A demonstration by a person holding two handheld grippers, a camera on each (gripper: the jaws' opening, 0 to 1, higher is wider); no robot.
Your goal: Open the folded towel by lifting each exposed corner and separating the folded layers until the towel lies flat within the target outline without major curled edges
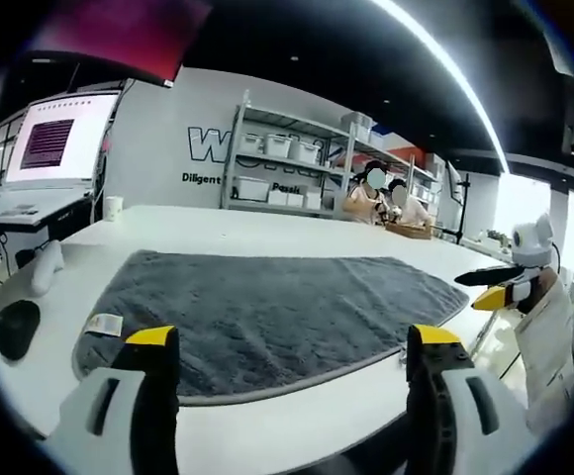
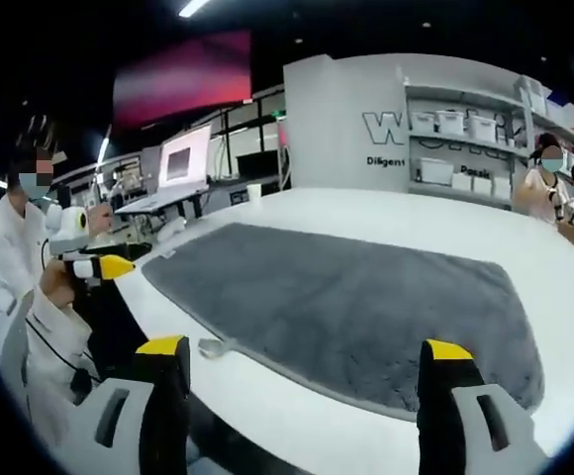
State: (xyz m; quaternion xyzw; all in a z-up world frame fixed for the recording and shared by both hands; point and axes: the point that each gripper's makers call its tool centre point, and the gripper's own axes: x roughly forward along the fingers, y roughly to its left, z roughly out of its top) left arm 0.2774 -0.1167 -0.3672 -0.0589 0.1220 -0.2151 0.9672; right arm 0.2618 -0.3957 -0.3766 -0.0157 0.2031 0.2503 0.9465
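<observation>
Yellow-tipped jaws of the left hand-held gripper (image 1: 292, 346) stood spread wide and empty above the near edge of the white counter (image 1: 267, 230). Just beyond them the grey towel (image 1: 277, 307) lay opened flat on the counter, a small white tag (image 1: 103, 324) at its near left corner. The right hand-held gripper (image 2: 307, 354) was likewise spread and empty, over the towel's (image 2: 356, 297) near edge.
</observation>
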